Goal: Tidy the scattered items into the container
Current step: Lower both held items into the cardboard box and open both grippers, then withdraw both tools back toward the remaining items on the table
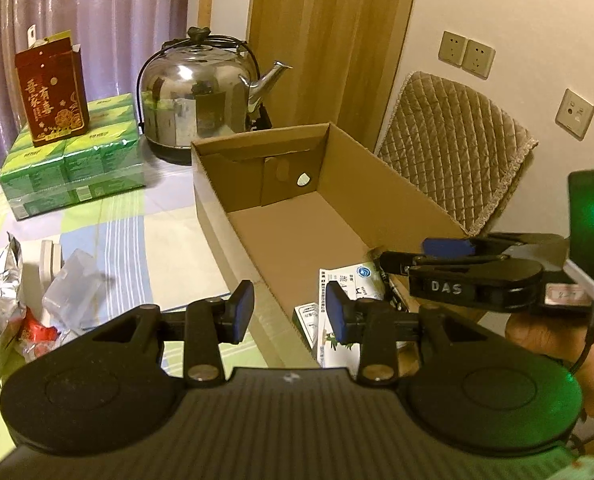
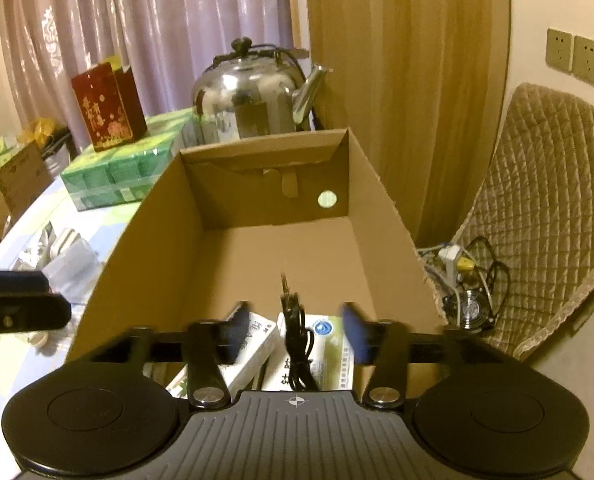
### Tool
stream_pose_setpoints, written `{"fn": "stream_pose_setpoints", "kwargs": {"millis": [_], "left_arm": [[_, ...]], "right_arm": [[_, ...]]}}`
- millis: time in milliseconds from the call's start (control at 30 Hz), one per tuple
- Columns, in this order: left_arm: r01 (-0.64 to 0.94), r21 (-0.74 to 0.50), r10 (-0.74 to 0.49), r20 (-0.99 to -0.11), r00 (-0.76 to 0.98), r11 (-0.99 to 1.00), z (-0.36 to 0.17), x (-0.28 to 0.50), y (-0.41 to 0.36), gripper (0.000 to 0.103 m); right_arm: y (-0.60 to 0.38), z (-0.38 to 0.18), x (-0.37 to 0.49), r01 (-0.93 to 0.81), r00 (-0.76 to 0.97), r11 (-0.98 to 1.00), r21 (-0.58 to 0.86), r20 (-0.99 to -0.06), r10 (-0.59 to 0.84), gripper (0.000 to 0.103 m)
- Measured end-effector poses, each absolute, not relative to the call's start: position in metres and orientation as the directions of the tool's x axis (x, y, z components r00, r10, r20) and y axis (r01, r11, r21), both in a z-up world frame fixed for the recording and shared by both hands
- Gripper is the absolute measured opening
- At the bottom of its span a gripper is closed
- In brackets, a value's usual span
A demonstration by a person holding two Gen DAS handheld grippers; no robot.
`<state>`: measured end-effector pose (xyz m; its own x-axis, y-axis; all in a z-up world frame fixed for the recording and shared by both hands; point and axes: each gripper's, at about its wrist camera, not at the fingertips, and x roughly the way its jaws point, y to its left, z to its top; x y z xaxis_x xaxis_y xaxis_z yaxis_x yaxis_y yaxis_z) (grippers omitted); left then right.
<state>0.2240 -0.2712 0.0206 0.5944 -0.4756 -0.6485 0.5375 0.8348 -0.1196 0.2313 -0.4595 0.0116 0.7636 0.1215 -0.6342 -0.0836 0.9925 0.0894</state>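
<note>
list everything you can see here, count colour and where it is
cardboard box: 1, brown, open on the table, right of the clutter
medicine boxes: at least 2, white and green, at the near end inside the box
cable: 1, black, lying on the medicine boxes
kettle: 1, steel, behind the box
tissue packs: 1 wrapped stack, green, far left of the table
gift box: 1, red and gold, upright on the tissue packs
foil packet: 1, silver, near left of the table
clear wrappers: a loose pile, beside the packet
chair cushion: 1, beige quilted, right of the table
wall sockets: 2, cream, on the wall
left gripper: open, over the box's near wall
right gripper: open, above the cable
</note>
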Motion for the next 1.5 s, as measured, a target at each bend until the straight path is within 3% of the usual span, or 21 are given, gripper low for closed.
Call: {"fn": "stream_pose_setpoints", "kwargs": {"millis": [467,700,800,1167,1500], "left_arm": [[0.468,-0.13,-0.436,-0.635,0.638,0.874,0.031,0.188,-0.215,0.037],[0.431,-0.094,-0.387,-0.638,0.666,0.897,0.035,0.156,-0.171,0.041],[0.397,-0.087,-0.354,-0.651,0.672,0.914,0.03,0.141,-0.147,0.046],[0.24,-0.08,-0.229,-0.679,0.698,0.968,0.012,0.1,-0.054,0.085],[0.158,-0.069,-0.161,-0.691,0.705,0.985,0.002,0.094,-0.005,0.094]], "right_arm": [[-0.435,0.051,0.179,-0.107,0.81,0.989,0.104,-0.567,0.148,0.055],[-0.401,0.075,0.139,-0.159,0.83,0.978,0.133,-0.519,0.205,0.064],[-0.383,0.081,0.123,-0.196,0.83,0.972,0.134,-0.506,0.237,0.069],[-0.313,0.078,0.087,-0.343,0.784,0.929,0.137,-0.503,0.364,0.09],[-0.269,0.06,0.08,-0.417,0.739,0.903,0.099,-0.542,0.401,0.101]]}}
